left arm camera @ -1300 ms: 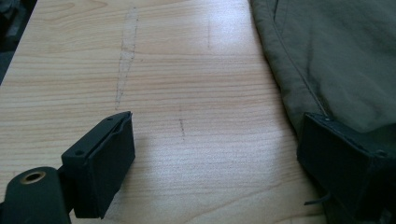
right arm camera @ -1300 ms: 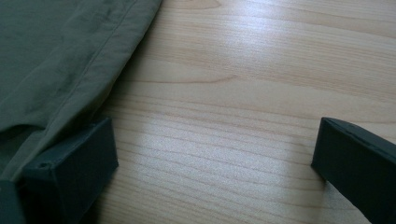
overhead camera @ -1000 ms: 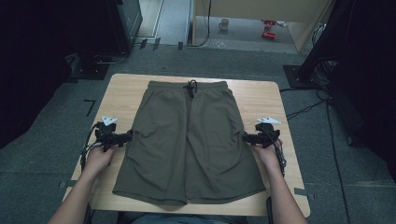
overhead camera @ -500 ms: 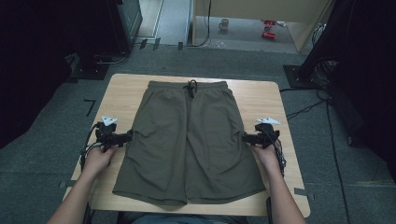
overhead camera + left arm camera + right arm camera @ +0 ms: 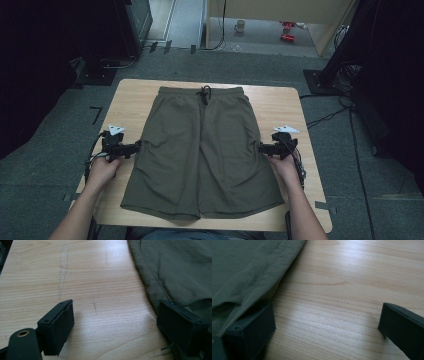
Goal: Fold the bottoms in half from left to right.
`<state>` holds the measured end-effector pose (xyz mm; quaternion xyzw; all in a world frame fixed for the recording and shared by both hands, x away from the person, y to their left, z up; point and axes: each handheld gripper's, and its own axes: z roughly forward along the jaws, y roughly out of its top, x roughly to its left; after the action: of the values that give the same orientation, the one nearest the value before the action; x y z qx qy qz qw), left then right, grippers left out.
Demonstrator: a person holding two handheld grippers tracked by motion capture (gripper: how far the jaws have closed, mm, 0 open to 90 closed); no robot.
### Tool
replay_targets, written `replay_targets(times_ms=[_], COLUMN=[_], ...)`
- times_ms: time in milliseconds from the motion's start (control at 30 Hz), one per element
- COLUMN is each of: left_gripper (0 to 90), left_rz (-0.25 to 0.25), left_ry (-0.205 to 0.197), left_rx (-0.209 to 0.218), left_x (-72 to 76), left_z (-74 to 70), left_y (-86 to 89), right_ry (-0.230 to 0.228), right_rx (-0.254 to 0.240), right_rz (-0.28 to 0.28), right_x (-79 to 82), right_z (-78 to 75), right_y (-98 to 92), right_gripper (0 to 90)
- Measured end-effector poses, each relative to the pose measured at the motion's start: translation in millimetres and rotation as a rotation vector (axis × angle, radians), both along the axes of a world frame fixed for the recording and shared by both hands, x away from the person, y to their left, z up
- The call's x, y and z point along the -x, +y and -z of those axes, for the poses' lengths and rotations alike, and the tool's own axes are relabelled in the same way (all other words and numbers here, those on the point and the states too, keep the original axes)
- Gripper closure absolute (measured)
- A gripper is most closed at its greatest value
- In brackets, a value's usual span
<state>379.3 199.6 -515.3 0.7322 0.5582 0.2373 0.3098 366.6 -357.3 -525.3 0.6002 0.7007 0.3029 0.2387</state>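
A pair of olive green shorts (image 5: 202, 150) lies flat on the wooden table (image 5: 135, 95), waistband and drawstring at the far side. My left gripper (image 5: 137, 146) rests at the shorts' left side seam, open. In the left gripper view (image 5: 116, 325) its jaws stand wide apart over bare wood, one jaw touching the edge of the shorts (image 5: 180, 267). My right gripper (image 5: 261, 148) sits at the right side seam, also open. In the right gripper view (image 5: 324, 327) one jaw lies against the hem of the shorts (image 5: 244, 270), the other over bare wood.
Strips of bare table (image 5: 287, 110) run along both sides of the shorts. Grey floor surrounds the table, with dark equipment stands (image 5: 345, 55) and cables (image 5: 330, 117) to the right and a dark cabinet (image 5: 130, 30) at the far left.
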Motion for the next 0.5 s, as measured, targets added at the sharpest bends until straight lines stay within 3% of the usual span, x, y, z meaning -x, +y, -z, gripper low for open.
replay_targets(times_ms=[67,100,133,333,500], left_gripper=[14.7,14.7,14.7,14.7,14.7], left_rz=[0.011,0.031,0.042,0.078,0.112], left_ry=[0.007,0.006,0.001,-0.016,0.000], left_rx=[-0.003,-0.007,-0.007,-0.005,0.019], left_x=[-0.2,0.3,0.9,4.1,8.6], left_z=[-1.7,-4.3,-5.4,-10.4,-17.8], left_y=[0.9,1.8,2.1,2.1,5.9], right_ry=[0.004,0.011,0.013,0.048,0.029], right_rx=[0.000,-0.002,-0.003,-0.037,-0.041], right_rz=[-0.003,-0.004,-0.004,-0.001,-0.004], right_x=[-0.1,-0.3,0.0,-2.0,-1.4], right_z=[-0.5,-3.4,-4.9,-10.1,-17.7], right_y=[-0.4,-1.6,-1.9,-2.4,-1.5], right_gripper=[1.8,10.3,13.3,14.1,14.4])
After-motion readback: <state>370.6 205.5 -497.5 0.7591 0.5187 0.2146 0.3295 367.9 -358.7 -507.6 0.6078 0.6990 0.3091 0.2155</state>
